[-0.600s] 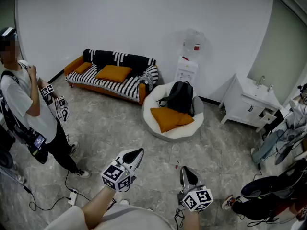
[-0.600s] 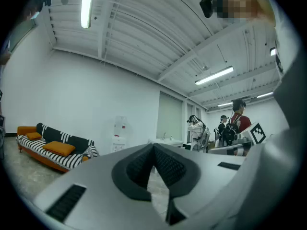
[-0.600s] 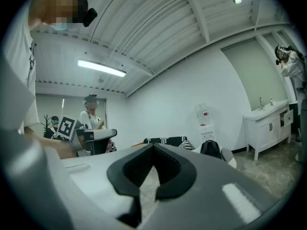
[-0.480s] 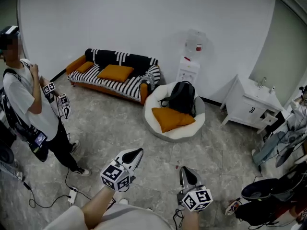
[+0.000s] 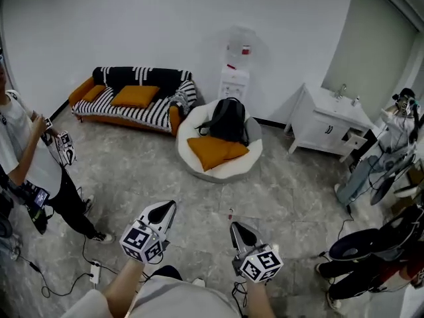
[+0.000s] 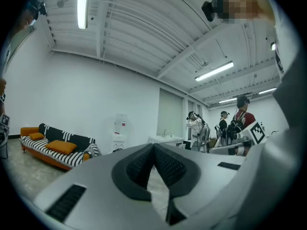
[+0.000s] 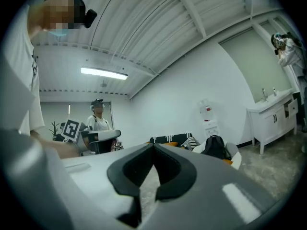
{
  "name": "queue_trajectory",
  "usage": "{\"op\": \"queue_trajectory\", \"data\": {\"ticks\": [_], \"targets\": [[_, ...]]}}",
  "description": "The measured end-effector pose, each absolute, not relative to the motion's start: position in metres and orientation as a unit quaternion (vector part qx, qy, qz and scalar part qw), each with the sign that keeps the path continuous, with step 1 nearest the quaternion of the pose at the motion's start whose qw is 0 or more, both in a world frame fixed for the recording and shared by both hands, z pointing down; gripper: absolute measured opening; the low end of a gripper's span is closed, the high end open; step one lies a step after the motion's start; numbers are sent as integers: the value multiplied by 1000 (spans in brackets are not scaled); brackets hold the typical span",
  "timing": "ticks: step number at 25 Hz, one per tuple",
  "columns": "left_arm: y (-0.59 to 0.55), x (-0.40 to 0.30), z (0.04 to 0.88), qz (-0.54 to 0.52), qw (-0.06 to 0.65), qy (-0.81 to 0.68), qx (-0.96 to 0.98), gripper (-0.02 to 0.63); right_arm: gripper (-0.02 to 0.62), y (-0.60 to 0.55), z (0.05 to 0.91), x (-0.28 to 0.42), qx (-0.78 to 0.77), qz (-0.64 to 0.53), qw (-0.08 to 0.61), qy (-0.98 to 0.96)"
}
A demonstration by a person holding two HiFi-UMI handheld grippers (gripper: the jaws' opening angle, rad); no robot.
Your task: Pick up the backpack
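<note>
Leaning upright against the back rim of a round white beanbag seat (image 5: 228,173), the black fabric backpack (image 5: 227,119) sits just above the centre of the head view. It is soft, with a rounded top, and a dark strap trails off its left side. A square orange cushion (image 5: 215,151) lies just in front of it in the seat. In the right gripper view the backpack (image 7: 214,147) shows small at right of centre. At the bottom of the head view, well apart from it, the left gripper (image 5: 171,205) and right gripper (image 5: 233,225) both have their fingers pressed together, holding nothing.
</note>
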State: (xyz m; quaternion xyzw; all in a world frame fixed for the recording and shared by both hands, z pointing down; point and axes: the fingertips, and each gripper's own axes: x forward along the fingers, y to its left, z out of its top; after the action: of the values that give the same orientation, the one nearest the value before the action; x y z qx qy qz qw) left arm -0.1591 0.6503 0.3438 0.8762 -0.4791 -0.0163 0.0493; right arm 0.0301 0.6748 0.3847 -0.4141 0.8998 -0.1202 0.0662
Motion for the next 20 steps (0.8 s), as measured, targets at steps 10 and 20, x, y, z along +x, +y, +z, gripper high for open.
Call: {"op": "queue_trajectory", "data": {"ticks": [10,20], "targets": [[621,-127,345,-12,59,-456,888,-15,2,666,399,55,-428,-130,58,892],[551,-134,341,-8,71,-453,889,-15,2,594,381,43,-432,-124,39,893]]}}
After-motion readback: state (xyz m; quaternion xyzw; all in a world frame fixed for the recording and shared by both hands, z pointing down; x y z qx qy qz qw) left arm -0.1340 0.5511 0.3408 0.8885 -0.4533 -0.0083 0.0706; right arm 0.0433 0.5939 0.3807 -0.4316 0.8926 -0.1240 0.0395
